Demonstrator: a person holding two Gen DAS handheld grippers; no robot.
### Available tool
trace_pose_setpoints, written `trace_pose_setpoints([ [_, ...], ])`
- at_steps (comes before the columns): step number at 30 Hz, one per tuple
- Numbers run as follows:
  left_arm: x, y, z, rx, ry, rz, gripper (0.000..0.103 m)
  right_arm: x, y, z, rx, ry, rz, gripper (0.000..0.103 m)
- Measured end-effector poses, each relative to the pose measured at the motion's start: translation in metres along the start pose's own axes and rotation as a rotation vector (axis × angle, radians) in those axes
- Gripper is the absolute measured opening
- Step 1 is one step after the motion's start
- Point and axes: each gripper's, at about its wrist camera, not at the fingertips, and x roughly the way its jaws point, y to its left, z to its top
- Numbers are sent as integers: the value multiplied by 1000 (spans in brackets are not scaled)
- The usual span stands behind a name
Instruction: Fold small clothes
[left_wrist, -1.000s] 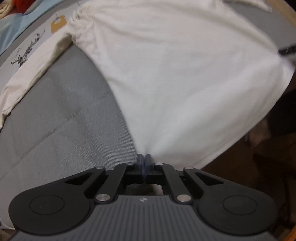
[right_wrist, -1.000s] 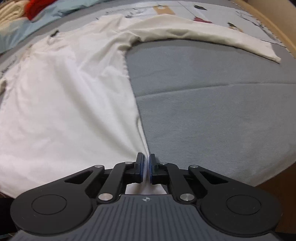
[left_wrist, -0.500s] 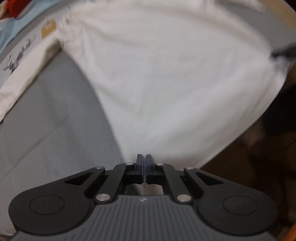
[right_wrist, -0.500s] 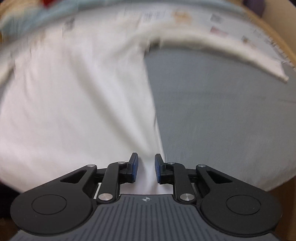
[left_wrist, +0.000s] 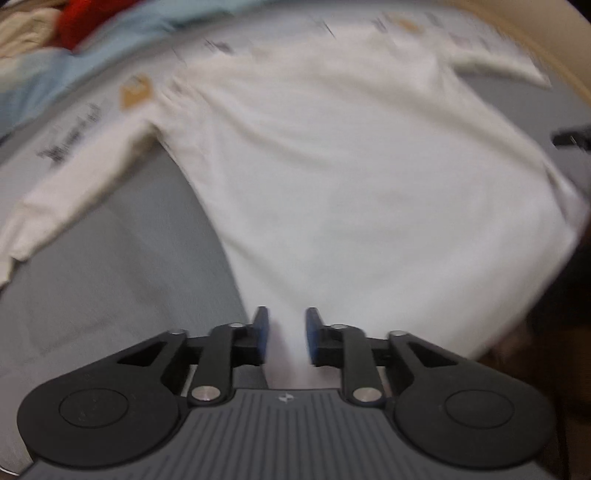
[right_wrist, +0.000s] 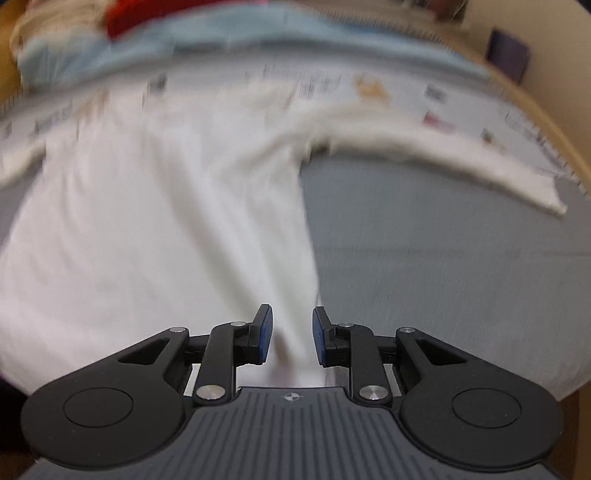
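I'm over a grey padded top (right_wrist: 424, 258) w/ a seam across it, printed paper sheets (right_wrist: 369, 85) along its far edge, a light blue cloth (right_wrist: 229, 33) and sth red (right_wrist: 147, 11) behind, tan wall (right_wrist: 546, 55) at right, dim floor (left_wrist: 554, 332) below; all blurred.

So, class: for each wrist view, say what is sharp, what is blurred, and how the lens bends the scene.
Left wrist view: left gripper sharp, white shirt and its prints smeared, edges bowed by the fisheye. Right wrist view: right gripper crisp, shirt, sleeve and red cloth streaked by motion blur, grey mat curved.
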Motion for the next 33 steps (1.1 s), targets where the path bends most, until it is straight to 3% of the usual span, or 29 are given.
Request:
trace_pose_setpoints([
  [5,-26,27,19,-168,-200,84,29,-20,-11,26,50,-158,-15,31],
  [9,-44,43,31,-163,-340,196,29,-35,-16,50,43,-231,-5,34],
  [12,-51,61,41,-184,-406,216,29,-43,-15,73,16,-274,11,39],
  [14,-53,80,43,-246,-423,198,29,-49,-13,91,-9,-308,24,43],
  [20,-39,148,40,-391,-425,289,29,-37,4,135,-80,-360,84,51],
  [24,-29,196,22,-471,-416,367,29,-7,26,144,-114,-348,91,52],
  [27,-16,236,2,-547,-379,431,29,11,42,147,-113,-287,89,51],
  [29,-6,265,-12,-609,-358,466,29,9,51,152,-125,-308,100,51],
  [31,2,292,-25,-680,-344,472,30,7,57,156,-139,-328,113,51],
  [33,9,319,-38,-758,-326,447,39,7,61,160,-145,-333,113,51],
])
